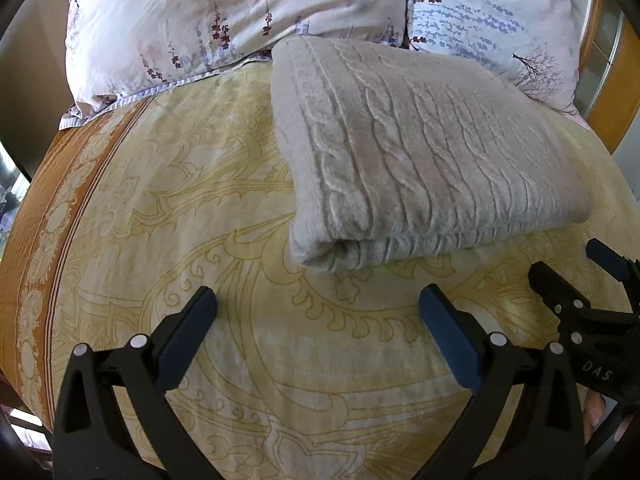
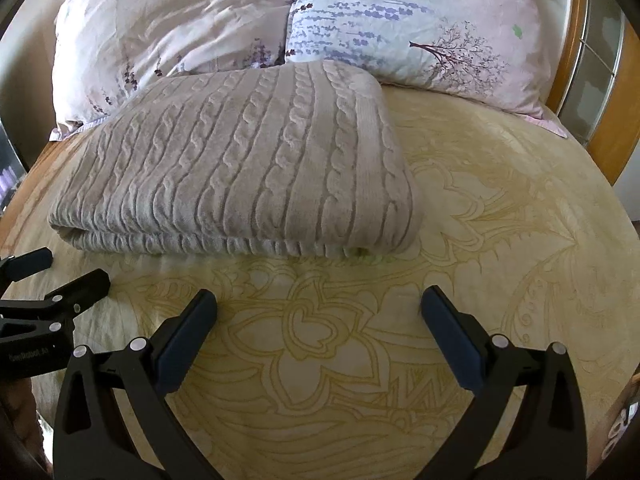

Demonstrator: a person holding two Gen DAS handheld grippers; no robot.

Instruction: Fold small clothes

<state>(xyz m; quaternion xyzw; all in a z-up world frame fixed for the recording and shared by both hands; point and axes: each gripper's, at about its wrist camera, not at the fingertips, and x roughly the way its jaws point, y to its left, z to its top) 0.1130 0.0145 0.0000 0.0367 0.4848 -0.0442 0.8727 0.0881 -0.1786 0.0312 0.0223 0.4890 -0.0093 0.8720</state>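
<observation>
Jaws stand wide apart on both tools, gripping nothing; the left gripper (image 1: pixel 318 300) and the right gripper (image 2: pixel 320 300) hover side by side over the bed, each with black angular arms and flat dark-blue pads (image 1: pixel 448 344). Just beyond them lies the folded knit garment (image 1: pixel 420 160), a thick, soft, pale grey-beige piece with raised cable braids and ribbing, folded into a plump rectangle with a rounded front edge; it rests on the bedspread (image 1: pixel 200 220), a plush cream cloth with golden floral scrolls and an orange-brown border along one side. Behind it lean two smooth, wrinkled pillows (image 2: pixel 420 28), pinkish and pale blue with lavender sprigs; a wooden headboard (image 2: pixel 608 120) curves at the far right.
</observation>
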